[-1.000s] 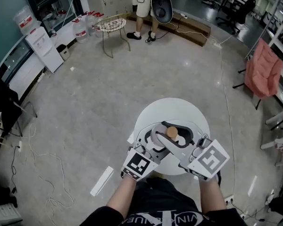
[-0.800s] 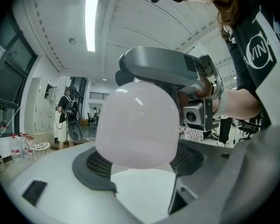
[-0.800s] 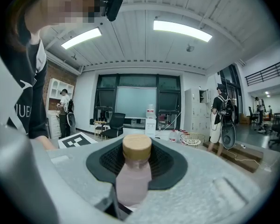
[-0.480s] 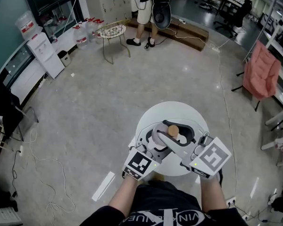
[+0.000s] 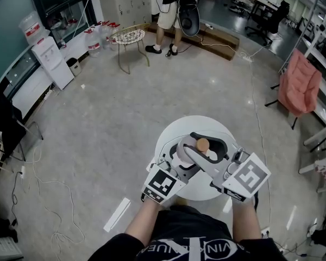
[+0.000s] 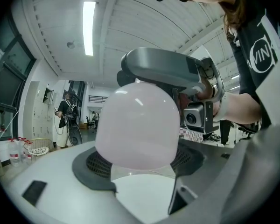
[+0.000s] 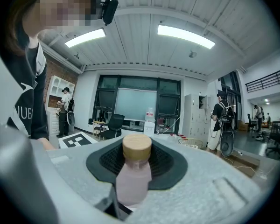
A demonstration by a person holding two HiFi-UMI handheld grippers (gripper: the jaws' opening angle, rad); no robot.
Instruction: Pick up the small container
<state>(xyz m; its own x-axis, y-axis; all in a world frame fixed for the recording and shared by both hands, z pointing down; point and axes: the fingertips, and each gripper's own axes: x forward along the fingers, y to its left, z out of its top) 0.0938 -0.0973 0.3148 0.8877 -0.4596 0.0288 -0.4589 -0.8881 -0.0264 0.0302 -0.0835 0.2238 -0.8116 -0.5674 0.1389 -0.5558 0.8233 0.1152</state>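
The small container (image 5: 181, 152) is a pale pink bottle with a round wooden cap (image 5: 202, 144), held just above the white round table (image 5: 174, 130). My left gripper (image 5: 185, 156) is shut on its rounded pink body, which fills the left gripper view (image 6: 137, 127) between the padded jaws (image 6: 140, 171). My right gripper (image 5: 206, 147) comes in from the right and is shut on the same bottle near its neck. In the right gripper view the container (image 7: 133, 178) stands against the dark pad between the jaws (image 7: 135, 183). The right gripper (image 6: 196, 116) also shows behind the bottle in the left gripper view.
A person (image 5: 171, 7) stands at the far end of the room beside a wire stool (image 5: 127, 36). A water dispenser (image 5: 49, 56) stands at the left wall and a pink chair (image 5: 299, 86) at the right. Cables (image 5: 43, 189) and a white strip (image 5: 117, 213) lie on the floor.
Both grippers, with the container between them, have moved a little up and to the right in the head view. The grip looks the same.
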